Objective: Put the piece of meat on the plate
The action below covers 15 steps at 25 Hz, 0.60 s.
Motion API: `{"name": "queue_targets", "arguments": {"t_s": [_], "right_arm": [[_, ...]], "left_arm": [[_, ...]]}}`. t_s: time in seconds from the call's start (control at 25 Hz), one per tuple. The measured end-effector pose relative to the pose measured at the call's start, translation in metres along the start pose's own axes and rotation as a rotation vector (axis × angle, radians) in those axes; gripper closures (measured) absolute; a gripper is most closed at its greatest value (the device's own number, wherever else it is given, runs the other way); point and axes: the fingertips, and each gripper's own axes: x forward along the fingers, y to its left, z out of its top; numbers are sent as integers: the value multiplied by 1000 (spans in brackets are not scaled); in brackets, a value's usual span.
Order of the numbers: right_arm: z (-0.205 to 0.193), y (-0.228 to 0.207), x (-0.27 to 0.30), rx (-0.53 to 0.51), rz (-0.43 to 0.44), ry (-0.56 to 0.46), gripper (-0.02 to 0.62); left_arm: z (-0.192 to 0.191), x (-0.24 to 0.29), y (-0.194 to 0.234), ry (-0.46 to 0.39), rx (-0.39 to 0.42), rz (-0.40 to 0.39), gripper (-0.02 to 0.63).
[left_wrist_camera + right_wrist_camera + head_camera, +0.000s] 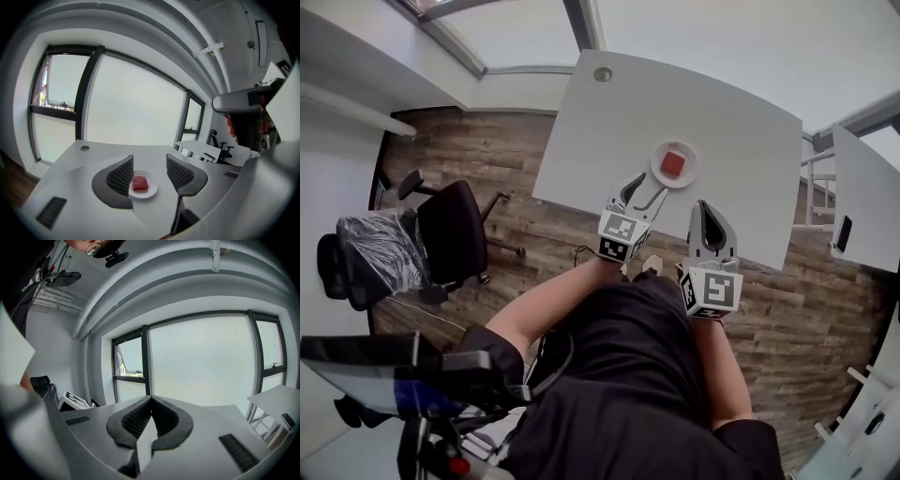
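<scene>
Head view and both gripper views of a white worktop (pixel 741 122) over a wood-plank floor (pixel 487 169). The small round white plate (pixel 657 173) stands on the worktop towards the edge nearest the person, and the red piece of meat (pixel 673 164) lies flat at its middle, inside the rim on all sides. The meat is a low, nearly square slab; its slightly longer sides appear to run away from the person, roughly along the line of the left jaws, though the difference is too slight to be sure. The left hand-held gripper (pixel 649 187) is held over the near edge of the worktop, pointing at the plate and clear of it. In the left gripper view this hand-held gripper (pixel 150 159) has its jaws wide apart and gripping nothing; the plate (pixel 152 191) and meat (pixel 139 183) show in the gap, lying on the worktop (pixel 154 154) beyond the pads, with the left pad overlapping the plate's edge in the view. The right hand-held gripper (pixel 707 211) is held beside it, to the right of the plate; in its own view the jaws (pixel 151 400) meet at the tips with nothing between them, facing a window (pixel 201 362). A black office chair (pixel 450 234) stands on the floor to the left.
</scene>
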Motion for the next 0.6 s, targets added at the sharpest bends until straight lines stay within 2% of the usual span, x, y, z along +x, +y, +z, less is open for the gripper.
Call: {"name": "queue_targets", "arguments": {"t_s": [0.32,0.6], "right_arm": [[7,19,-1,-10,22,-36,589],[10,20,0,-1,23,-43,589]], "left_arm": [[17,-39,2,-79,-30,47,388],[36,-54,-3,-128,-1,60,416]]}}
